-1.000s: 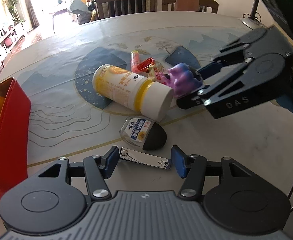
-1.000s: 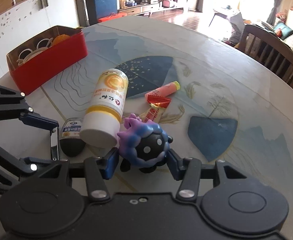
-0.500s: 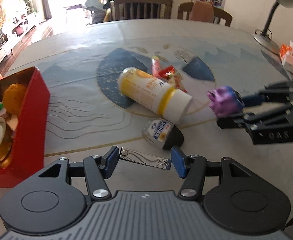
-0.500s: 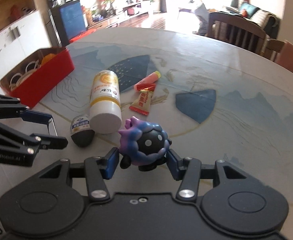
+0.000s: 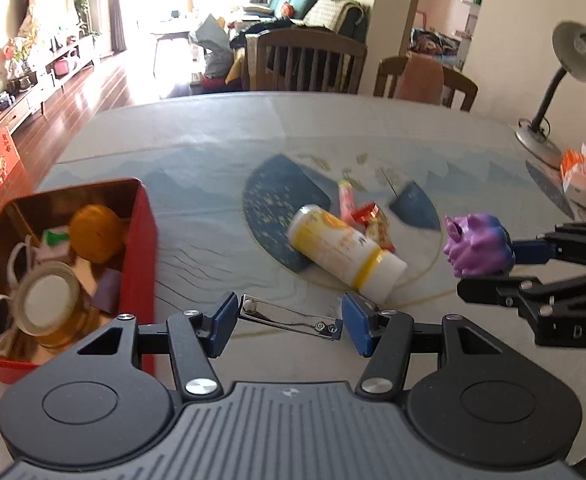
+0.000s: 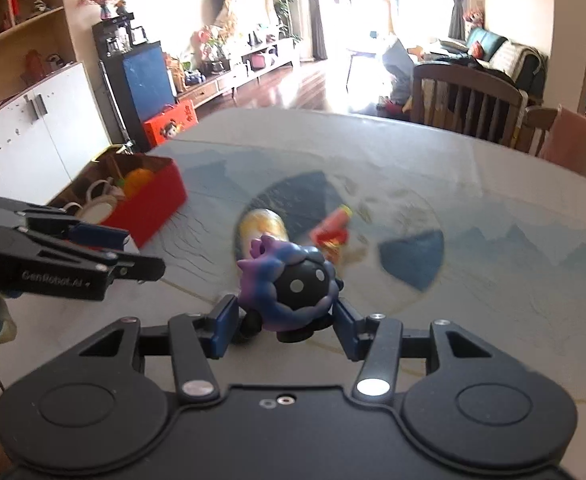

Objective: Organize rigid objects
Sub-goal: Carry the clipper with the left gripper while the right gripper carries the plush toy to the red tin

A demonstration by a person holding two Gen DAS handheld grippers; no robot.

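1. Dropping stuff is my worry: the nail clipper (image 5: 289,319) is pinched only end to end in the left gripper (image 5: 289,322), so a wobble could flip it out short of the red box (image 5: 141,248).
2. Same for the purple toy (image 6: 289,284); it's lumpy, clamped in the right gripper (image 6: 283,326), sticking out past the fingertips.
3. Both are up off the table (image 5: 197,152); the yellow bottle (image 5: 345,254) lies there on its side, waiting.
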